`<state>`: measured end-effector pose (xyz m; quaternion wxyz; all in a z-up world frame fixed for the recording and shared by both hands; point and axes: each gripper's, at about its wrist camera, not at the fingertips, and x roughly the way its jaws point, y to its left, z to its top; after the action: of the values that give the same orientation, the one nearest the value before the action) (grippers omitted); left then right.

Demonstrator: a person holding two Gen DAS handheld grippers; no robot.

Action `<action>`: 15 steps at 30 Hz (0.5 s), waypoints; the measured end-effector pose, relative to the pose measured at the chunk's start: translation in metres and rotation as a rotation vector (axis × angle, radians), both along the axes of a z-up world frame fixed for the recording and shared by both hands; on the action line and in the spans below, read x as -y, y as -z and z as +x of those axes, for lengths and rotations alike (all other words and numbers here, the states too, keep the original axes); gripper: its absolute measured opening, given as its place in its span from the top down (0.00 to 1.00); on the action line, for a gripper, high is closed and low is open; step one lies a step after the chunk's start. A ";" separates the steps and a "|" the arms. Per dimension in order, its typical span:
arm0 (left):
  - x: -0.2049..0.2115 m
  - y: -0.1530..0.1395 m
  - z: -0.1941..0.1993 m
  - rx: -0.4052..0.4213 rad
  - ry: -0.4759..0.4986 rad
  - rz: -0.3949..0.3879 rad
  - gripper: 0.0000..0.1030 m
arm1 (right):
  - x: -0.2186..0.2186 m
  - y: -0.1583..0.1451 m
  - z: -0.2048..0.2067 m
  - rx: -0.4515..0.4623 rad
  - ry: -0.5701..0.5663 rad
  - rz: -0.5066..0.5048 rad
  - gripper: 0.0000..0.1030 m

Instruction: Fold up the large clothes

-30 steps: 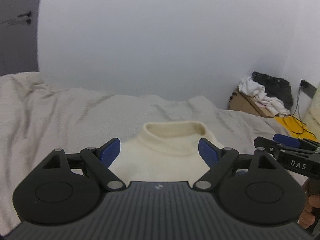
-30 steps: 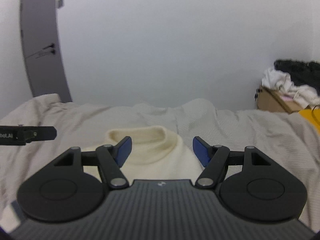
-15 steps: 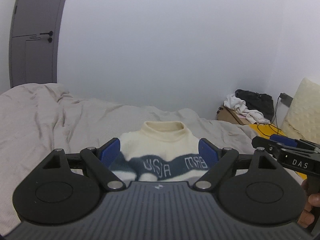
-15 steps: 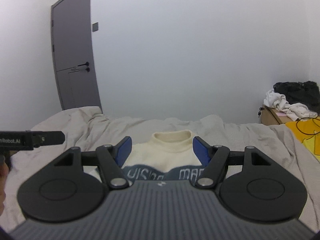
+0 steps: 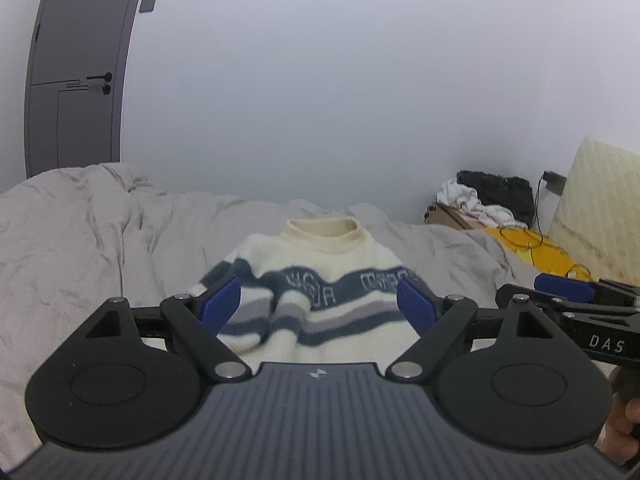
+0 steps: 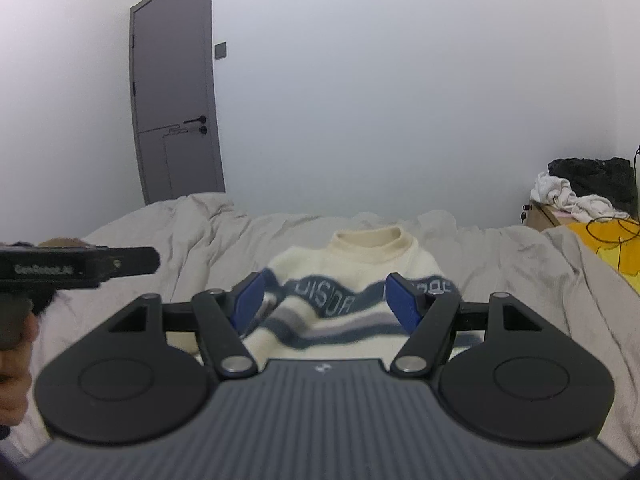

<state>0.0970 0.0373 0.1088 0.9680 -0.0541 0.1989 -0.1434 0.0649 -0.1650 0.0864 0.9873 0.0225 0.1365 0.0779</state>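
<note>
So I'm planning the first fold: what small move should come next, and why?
Probably bring the left tool forward and down to the sweater's bunched left sleeve. Both tools are open and empty, the right tool too, and the sweater lies collar-away on the bed, sleeve crumpled rather than spread.
</note>
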 end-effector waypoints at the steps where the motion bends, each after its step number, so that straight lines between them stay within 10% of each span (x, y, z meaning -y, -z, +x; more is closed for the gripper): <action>1: 0.002 0.007 0.001 -0.005 0.000 -0.003 0.14 | -0.001 0.004 -0.004 -0.003 -0.002 -0.002 0.33; 15: -0.003 0.089 0.032 -0.133 -0.066 -0.045 0.14 | 0.010 0.065 0.004 -0.039 -0.025 0.017 0.33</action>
<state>0.1289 0.0400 0.0197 0.9554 -0.0917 0.2575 -0.1121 0.0689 -0.1746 0.0216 0.9832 0.0308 0.1554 0.0911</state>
